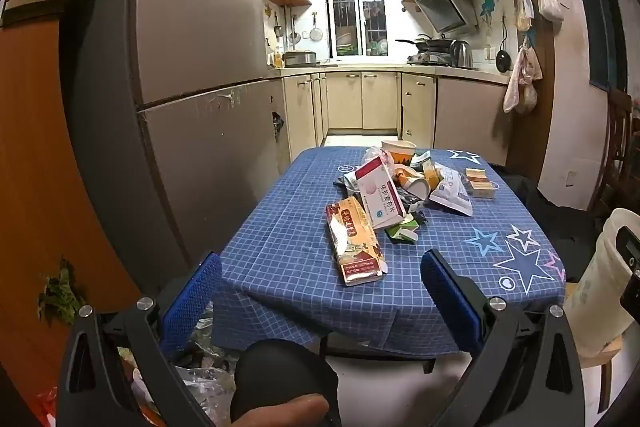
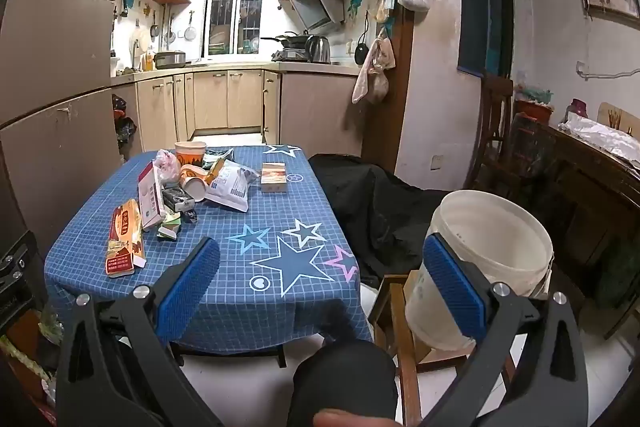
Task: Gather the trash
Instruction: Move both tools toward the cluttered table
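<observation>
Both tools, left (image 1: 320, 291) and right (image 2: 320, 279), spread, empty; the red carton (image 1: 354, 241) looks light, crushable (pinch its narrow sides).

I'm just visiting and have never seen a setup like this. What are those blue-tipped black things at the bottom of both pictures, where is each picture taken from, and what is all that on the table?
There is no robot here: a person holds a hand-operated two-finger gripper in each hand. Each picture comes from a wide-angle camera mounted on one gripper, looking forward between its blue-padded fingers. One shows the left gripper, the other the right gripper. Both are open and hold nothing.

Ahead is a table with a blue starred tablecloth. On it lies a pile of trash: a red-and-gold carton, a white-and-pink medicine box, paper cups, wrappers and a white pouch. A white bucket stands on a wooden stool to the right, apparently for the trash.
</observation>
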Demonstrator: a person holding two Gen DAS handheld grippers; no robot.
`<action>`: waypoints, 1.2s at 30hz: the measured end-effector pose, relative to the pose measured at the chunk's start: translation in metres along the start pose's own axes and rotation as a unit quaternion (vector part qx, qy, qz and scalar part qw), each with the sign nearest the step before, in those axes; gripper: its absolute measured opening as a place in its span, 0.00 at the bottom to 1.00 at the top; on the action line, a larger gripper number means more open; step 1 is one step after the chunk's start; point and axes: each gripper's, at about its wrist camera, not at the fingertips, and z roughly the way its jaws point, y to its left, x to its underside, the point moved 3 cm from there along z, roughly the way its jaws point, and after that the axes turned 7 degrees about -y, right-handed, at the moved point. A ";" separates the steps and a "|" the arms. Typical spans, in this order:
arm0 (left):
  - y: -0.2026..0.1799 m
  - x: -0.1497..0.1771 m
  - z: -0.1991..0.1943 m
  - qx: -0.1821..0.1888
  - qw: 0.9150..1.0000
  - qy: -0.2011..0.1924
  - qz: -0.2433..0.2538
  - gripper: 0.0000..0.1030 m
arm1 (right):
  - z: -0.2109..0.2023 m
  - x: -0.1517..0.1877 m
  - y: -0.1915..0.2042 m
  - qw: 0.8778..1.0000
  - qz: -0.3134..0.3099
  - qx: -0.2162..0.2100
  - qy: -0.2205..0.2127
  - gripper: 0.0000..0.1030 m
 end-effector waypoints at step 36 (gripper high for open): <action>0.011 0.002 0.002 -0.010 1.000 0.001 -0.009 0.97 | -0.003 0.006 0.000 1.000 0.011 -0.010 -0.003 0.95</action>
